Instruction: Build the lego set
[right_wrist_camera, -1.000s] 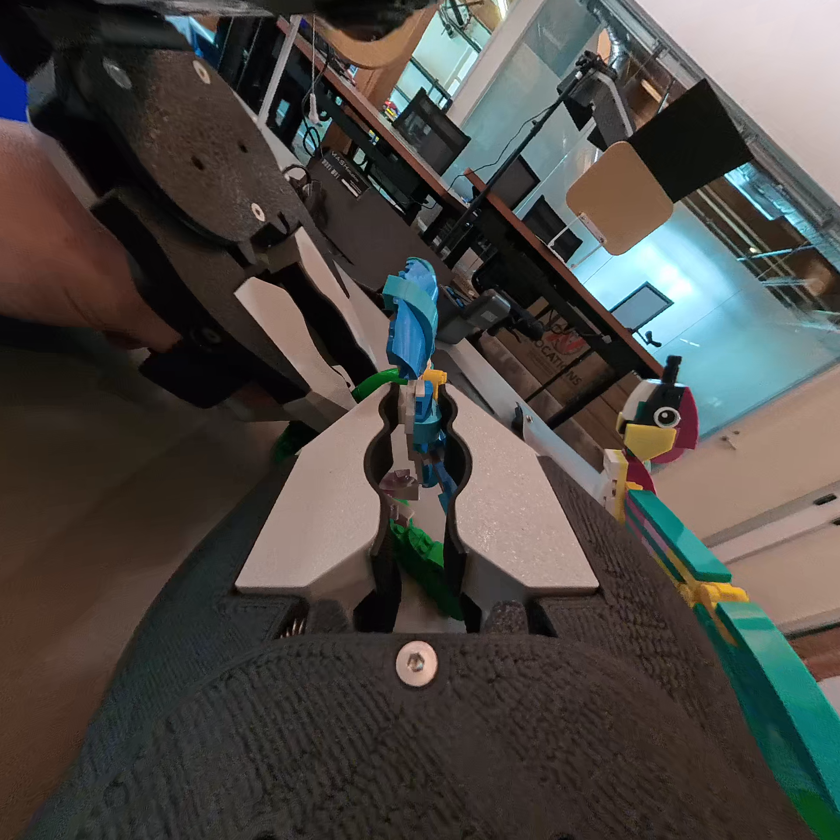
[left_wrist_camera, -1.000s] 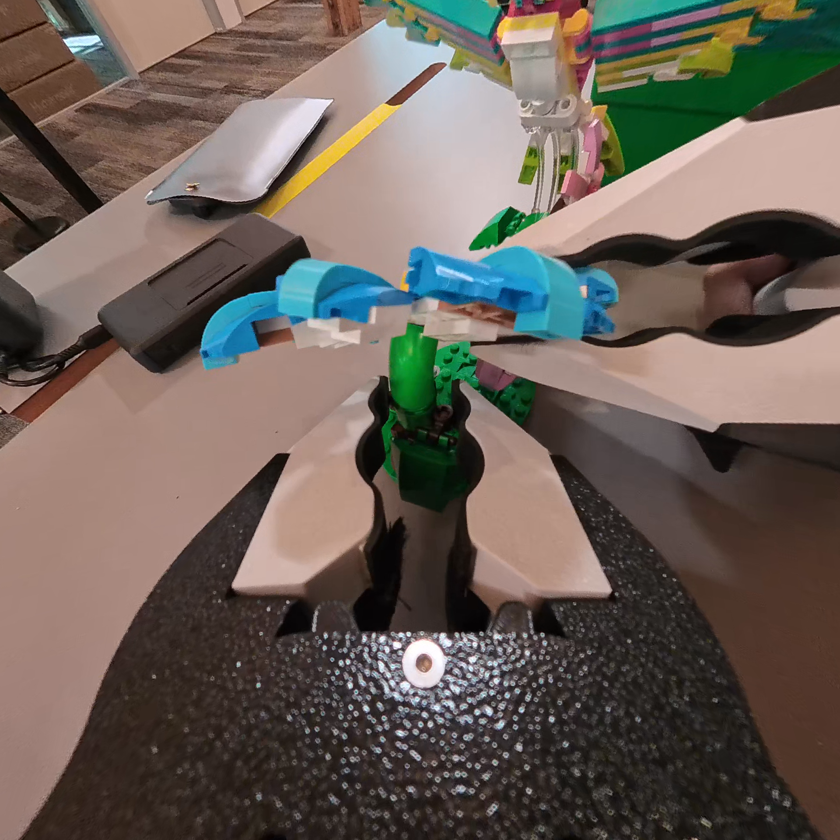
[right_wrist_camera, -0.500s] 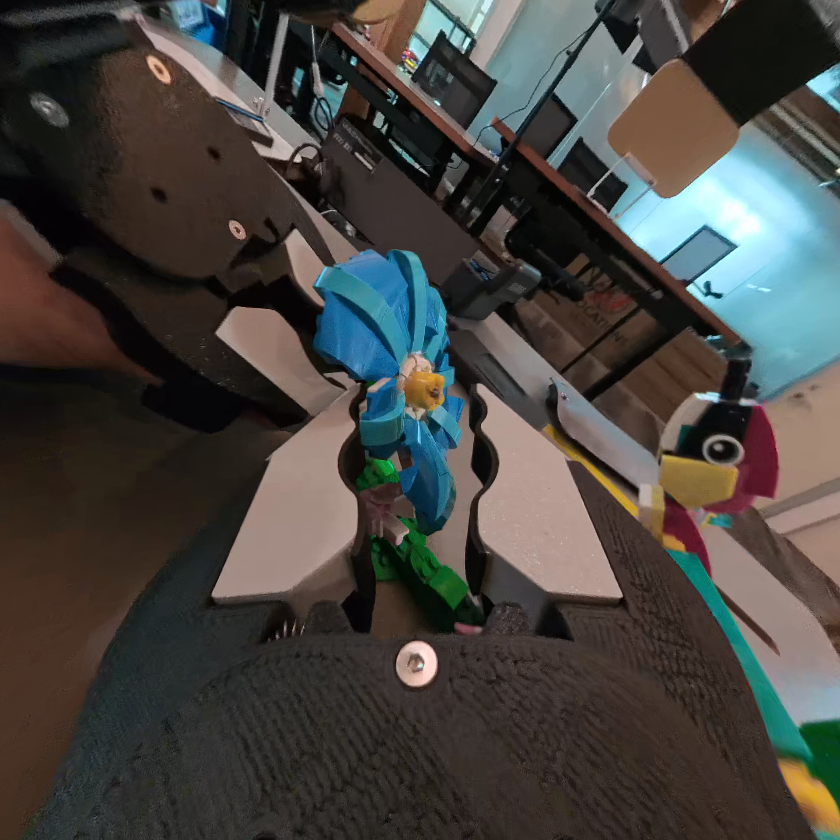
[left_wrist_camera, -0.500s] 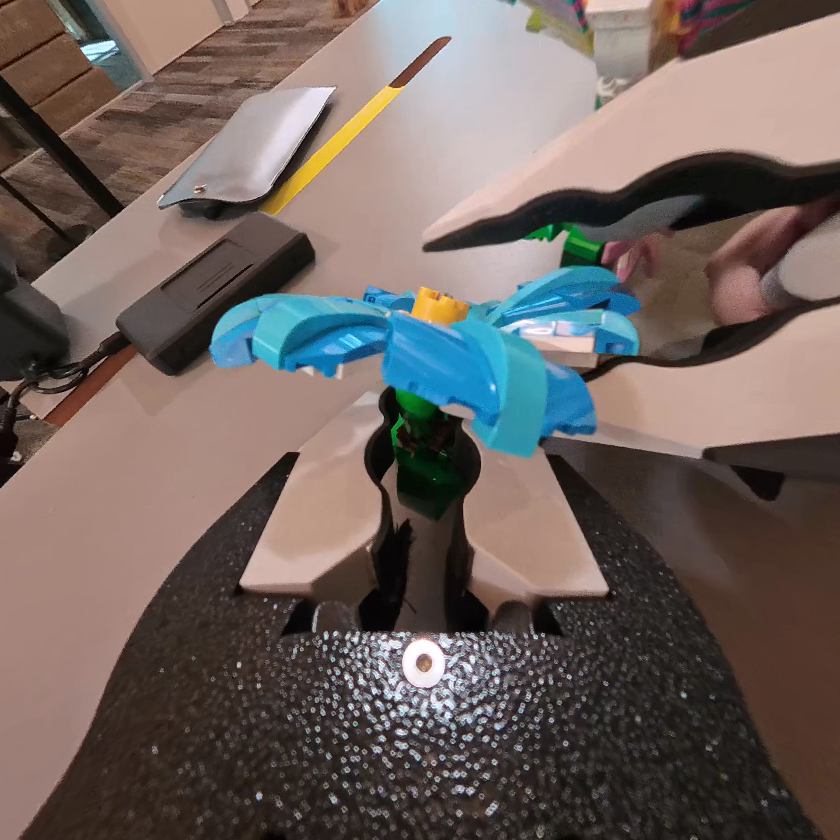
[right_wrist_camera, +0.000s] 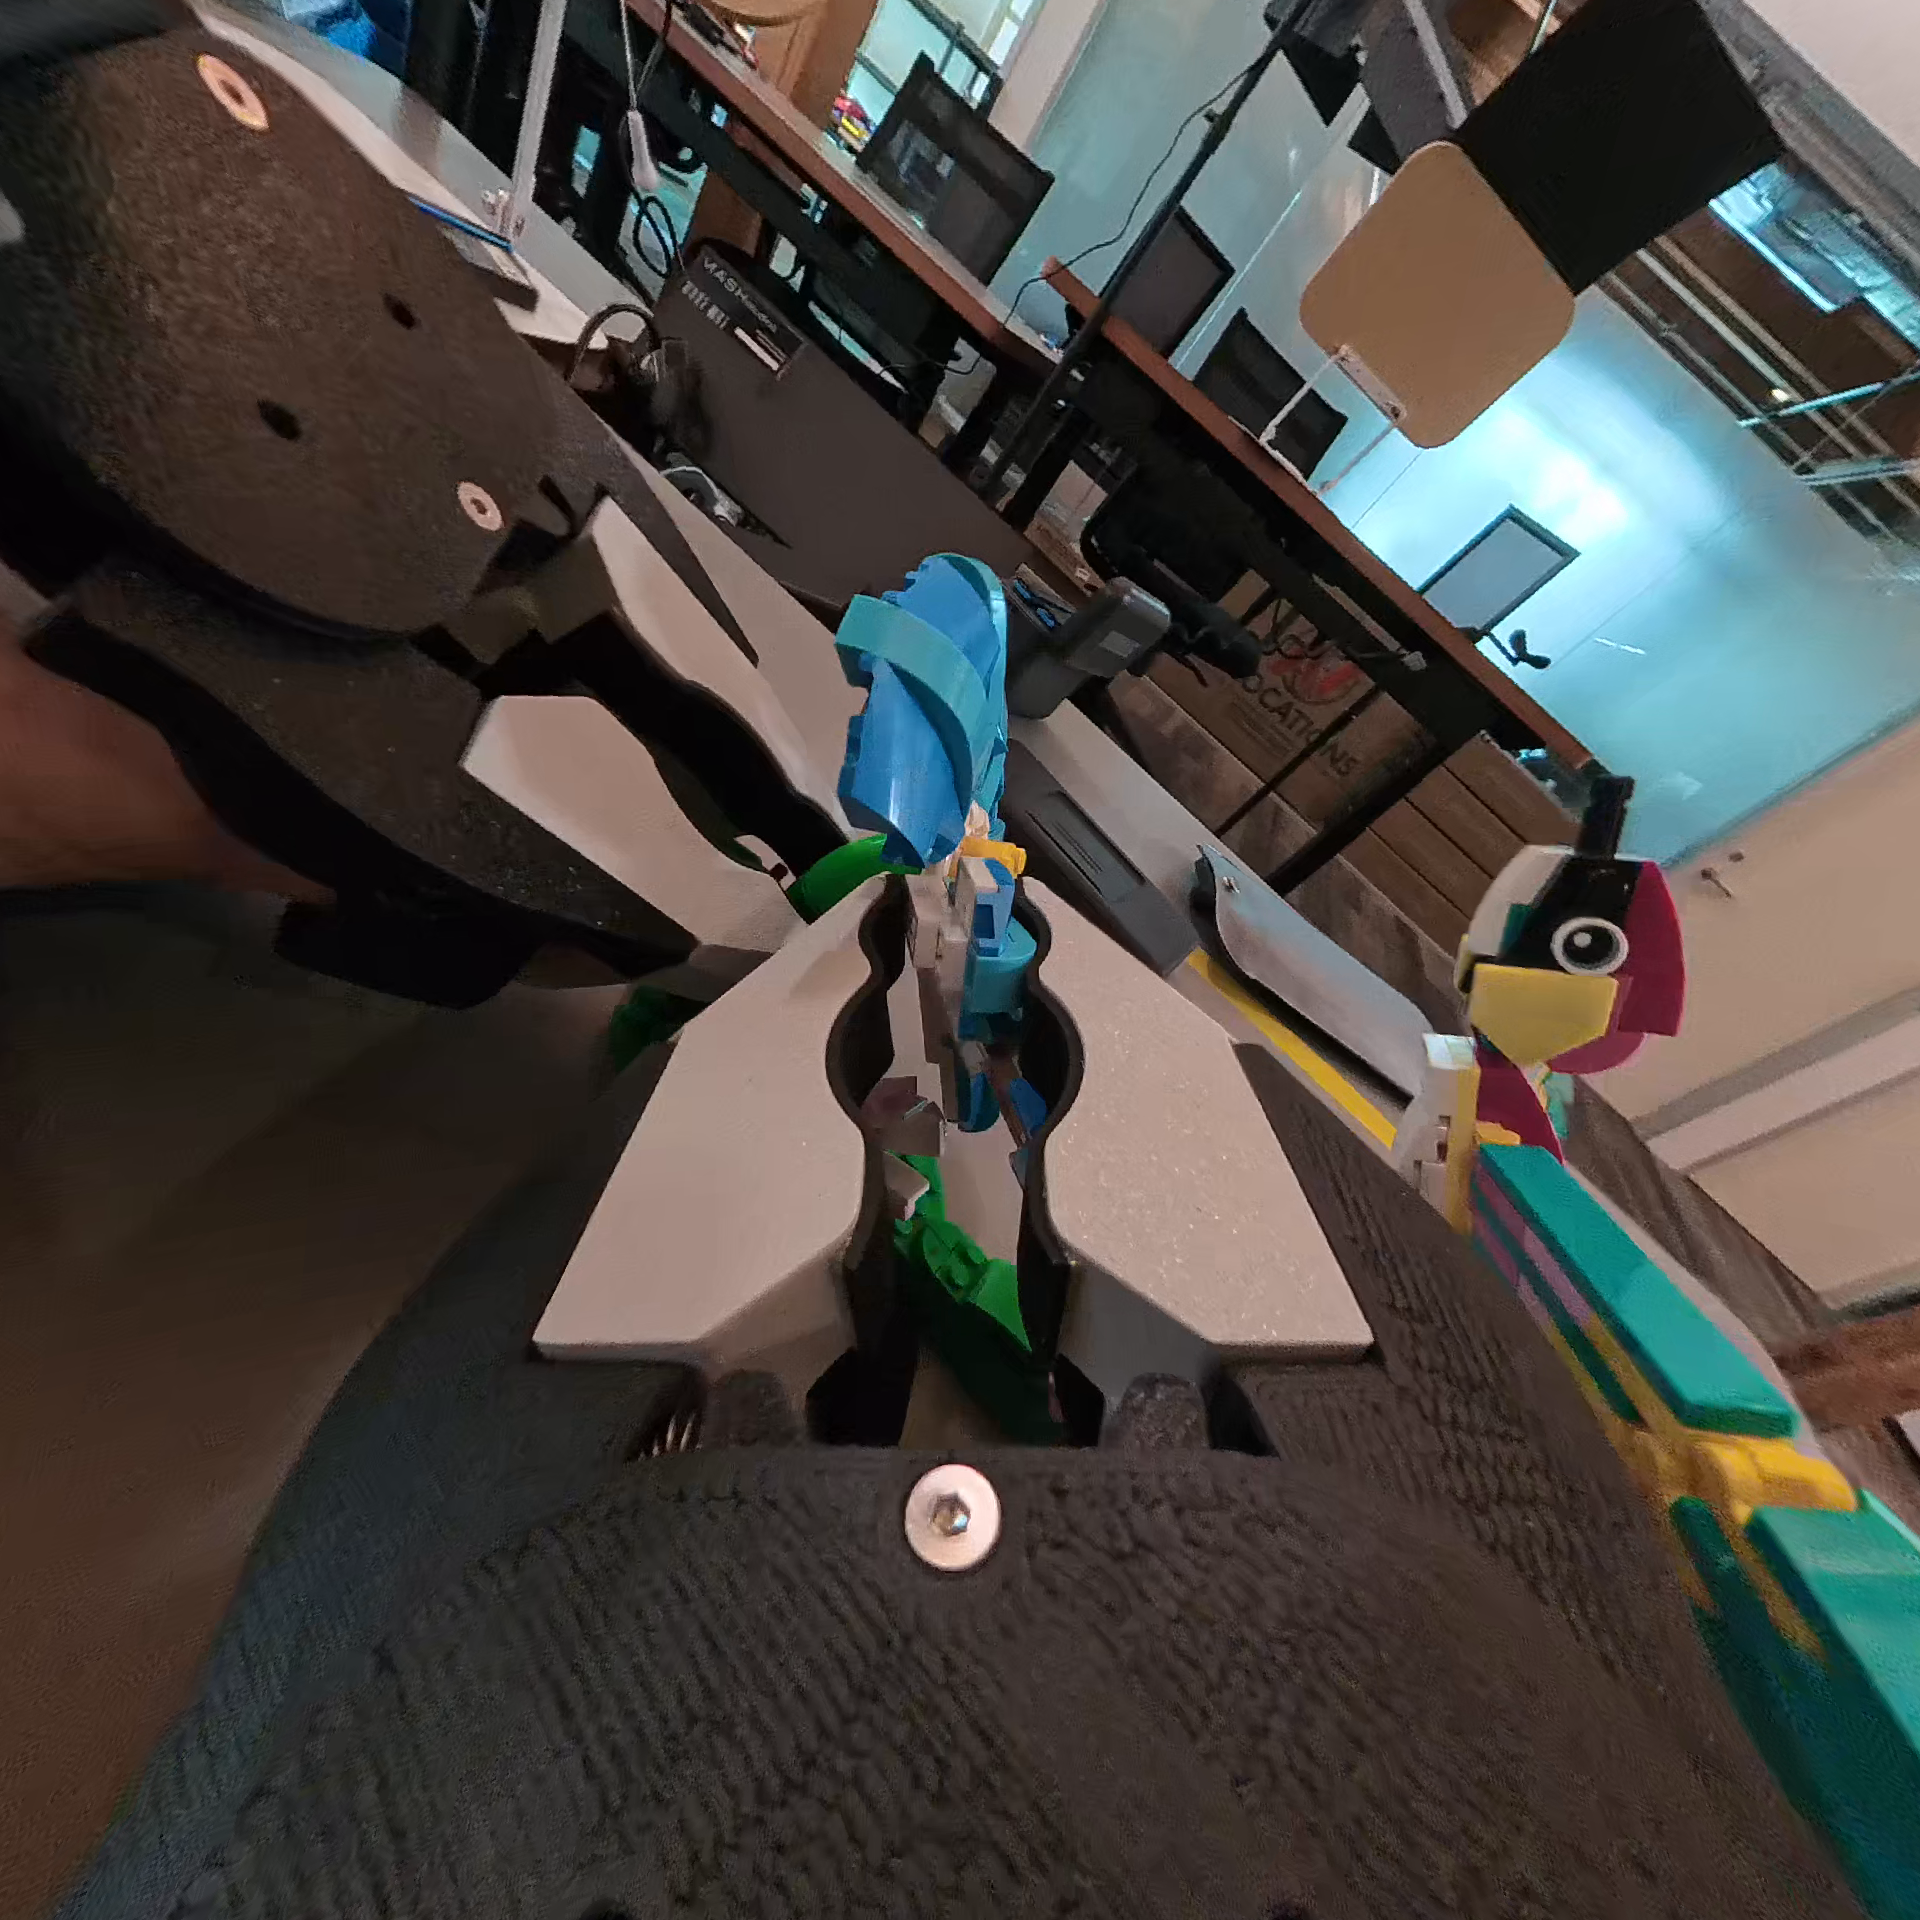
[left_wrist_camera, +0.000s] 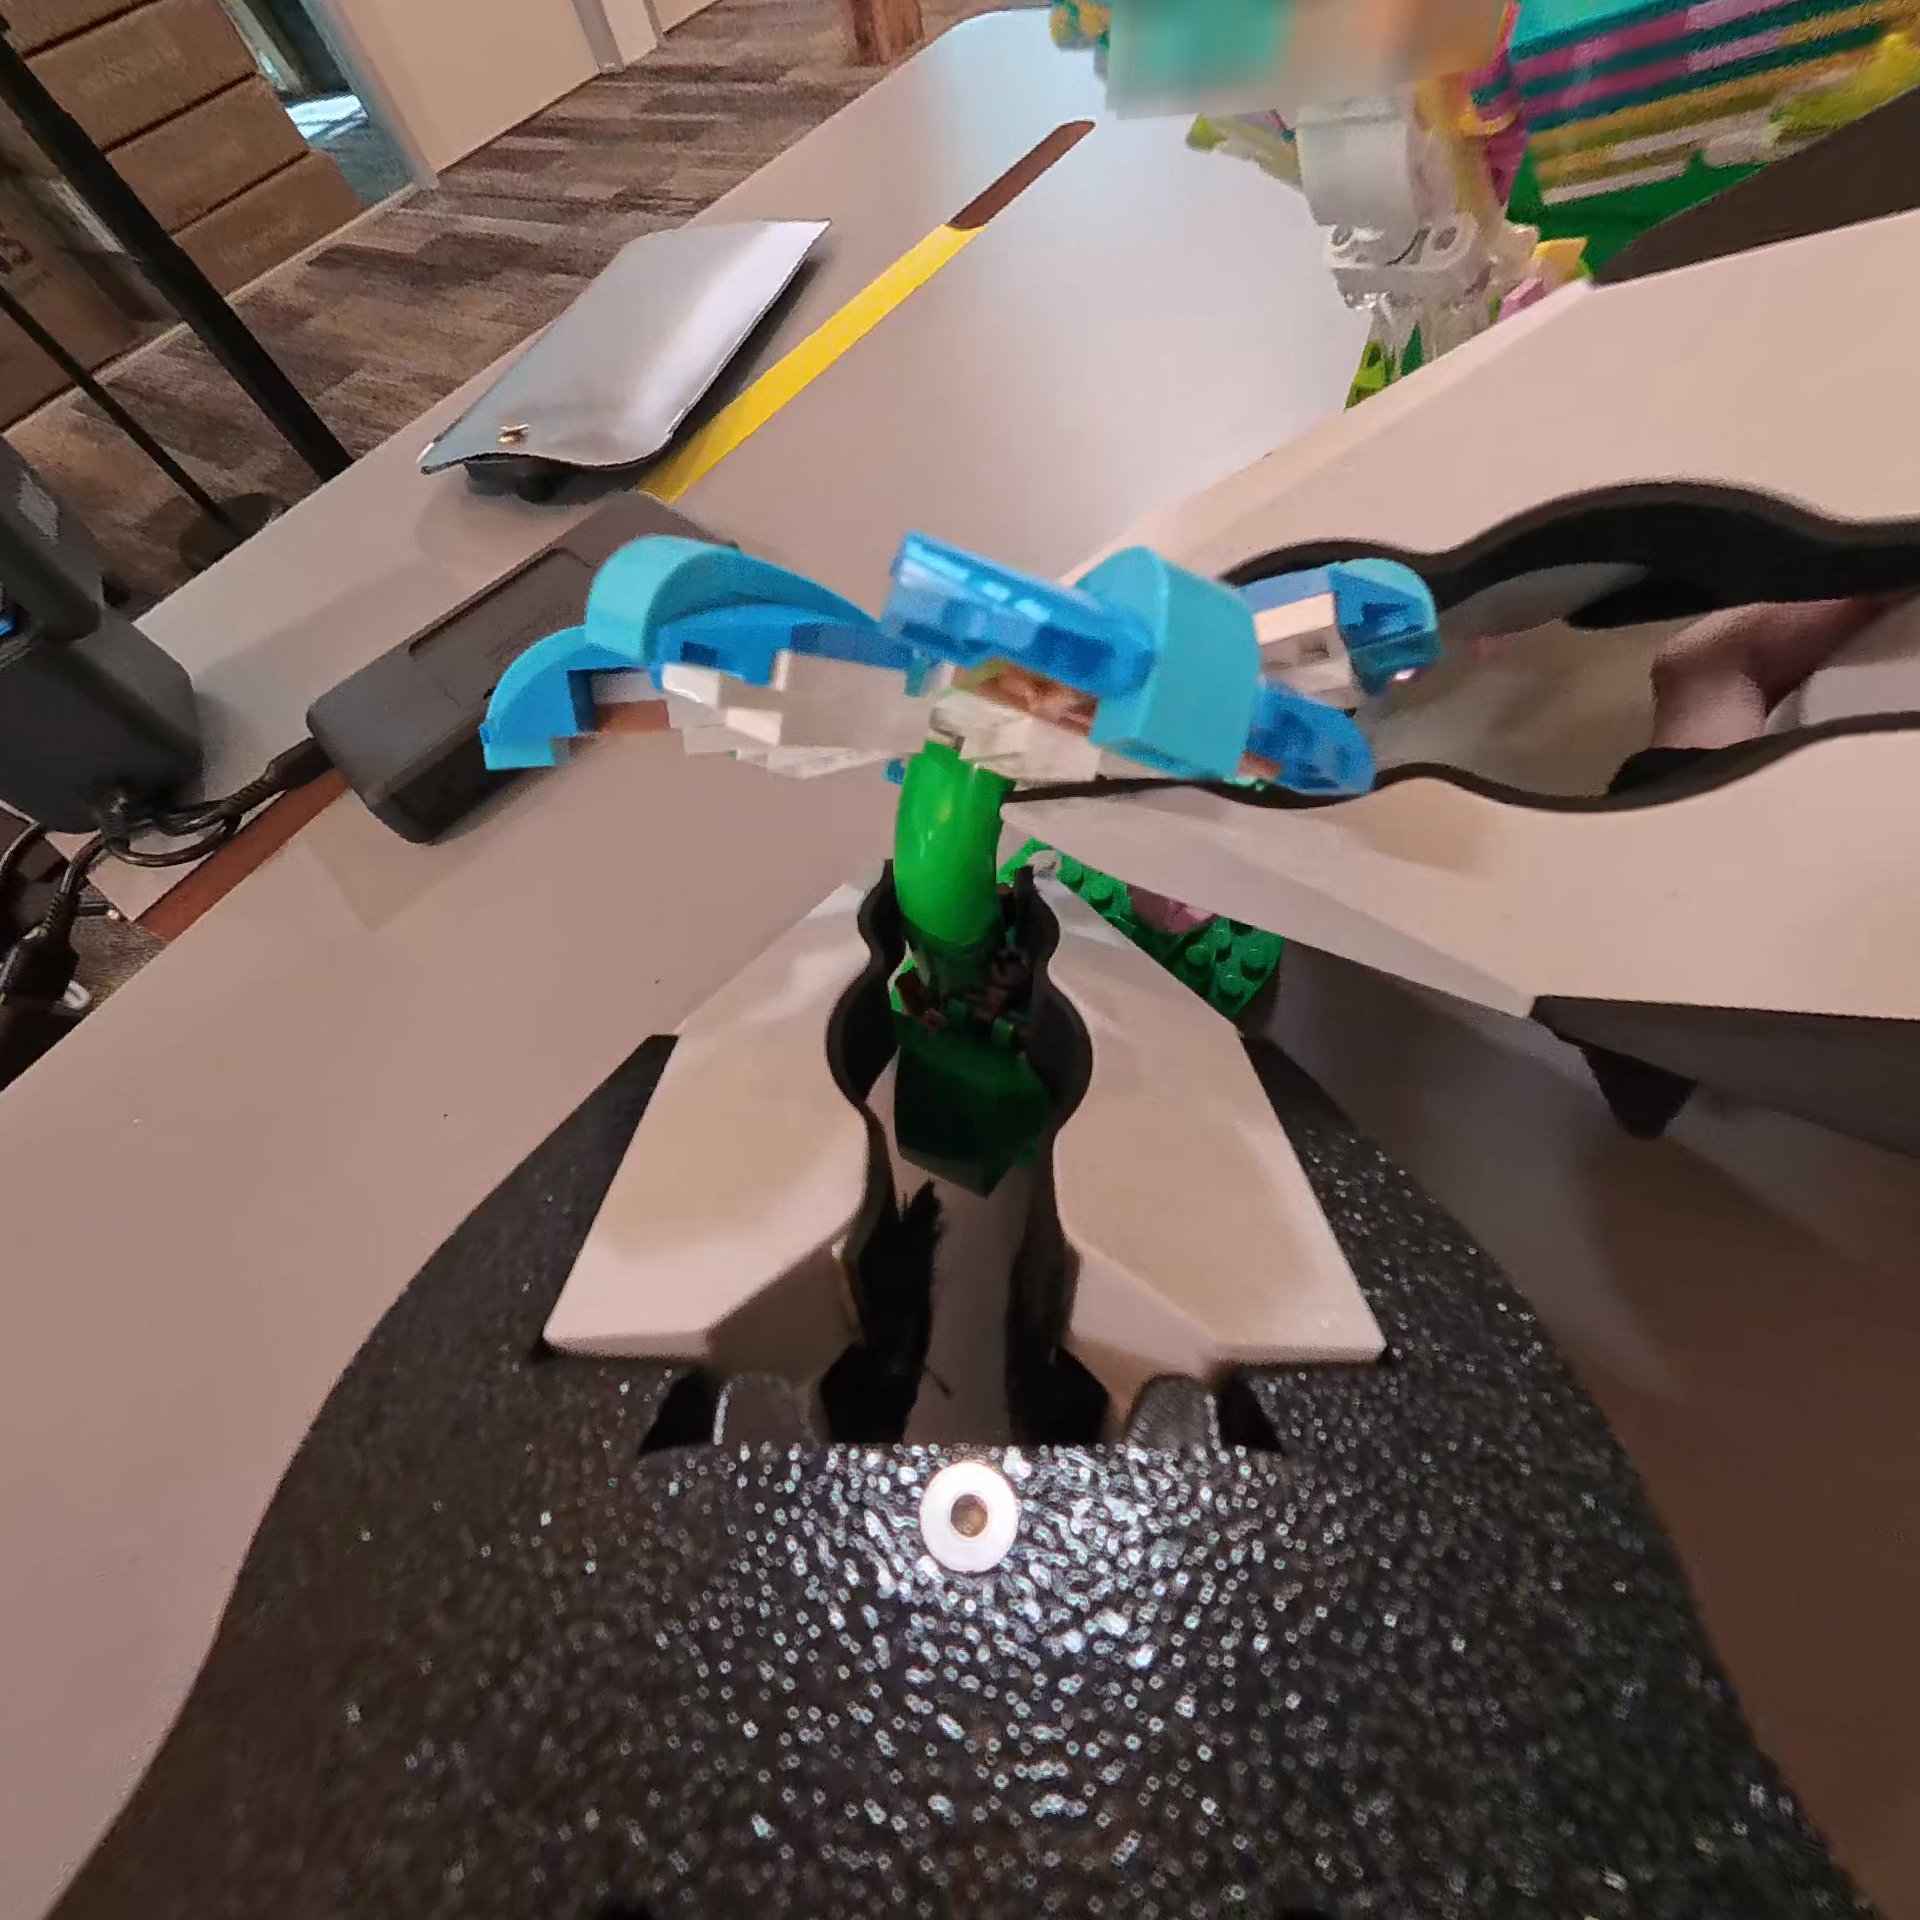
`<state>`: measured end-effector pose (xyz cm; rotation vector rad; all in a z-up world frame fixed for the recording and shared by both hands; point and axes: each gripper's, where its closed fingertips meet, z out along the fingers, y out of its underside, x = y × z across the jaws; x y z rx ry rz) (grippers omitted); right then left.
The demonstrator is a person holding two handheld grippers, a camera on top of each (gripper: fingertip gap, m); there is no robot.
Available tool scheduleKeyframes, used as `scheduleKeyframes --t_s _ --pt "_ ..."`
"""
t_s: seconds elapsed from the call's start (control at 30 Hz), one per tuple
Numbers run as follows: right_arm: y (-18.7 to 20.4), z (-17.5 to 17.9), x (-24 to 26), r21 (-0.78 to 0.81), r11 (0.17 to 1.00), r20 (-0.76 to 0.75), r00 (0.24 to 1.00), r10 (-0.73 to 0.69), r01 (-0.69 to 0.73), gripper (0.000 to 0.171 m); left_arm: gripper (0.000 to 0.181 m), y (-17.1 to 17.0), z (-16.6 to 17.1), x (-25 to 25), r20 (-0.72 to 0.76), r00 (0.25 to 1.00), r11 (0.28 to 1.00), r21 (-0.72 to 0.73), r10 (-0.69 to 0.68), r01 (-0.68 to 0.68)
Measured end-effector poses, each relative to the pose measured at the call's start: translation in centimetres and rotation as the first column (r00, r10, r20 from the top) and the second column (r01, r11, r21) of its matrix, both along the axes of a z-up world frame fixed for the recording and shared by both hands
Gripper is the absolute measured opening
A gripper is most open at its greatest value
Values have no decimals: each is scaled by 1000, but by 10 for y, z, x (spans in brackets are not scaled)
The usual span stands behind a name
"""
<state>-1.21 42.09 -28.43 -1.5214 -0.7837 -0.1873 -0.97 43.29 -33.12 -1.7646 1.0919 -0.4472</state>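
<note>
left gripper point(left_wrist_camera: 961, 1023) at frame centre is clamped on the green stem point(left_wrist_camera: 948, 852) of a brick-built blue flower point(left_wrist_camera: 966, 665). right gripper point(right_wrist_camera: 956, 1023), which stood open around the bloom half a second ago, is now closed on the petals; the bloom has turned edge-on again, so it's being twisted or pulled. further back on the grey table point(left_wrist_camera: 312, 1039): black box point(left_wrist_camera: 416, 717), silver pouch point(left_wrist_camera: 634, 353), yellow tape strip point(left_wrist_camera: 821, 343), toy brick parrot point(right_wrist_camera: 1569, 956) at right.
</note>
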Motion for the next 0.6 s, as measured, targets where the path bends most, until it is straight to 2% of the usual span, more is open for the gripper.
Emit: scheduleKeyframes --t_s 0.6 --pt "2 1 7 -102 995 -245 968 -46 22 18 17 1 2 1 52 999 1000 -19 9 -8"
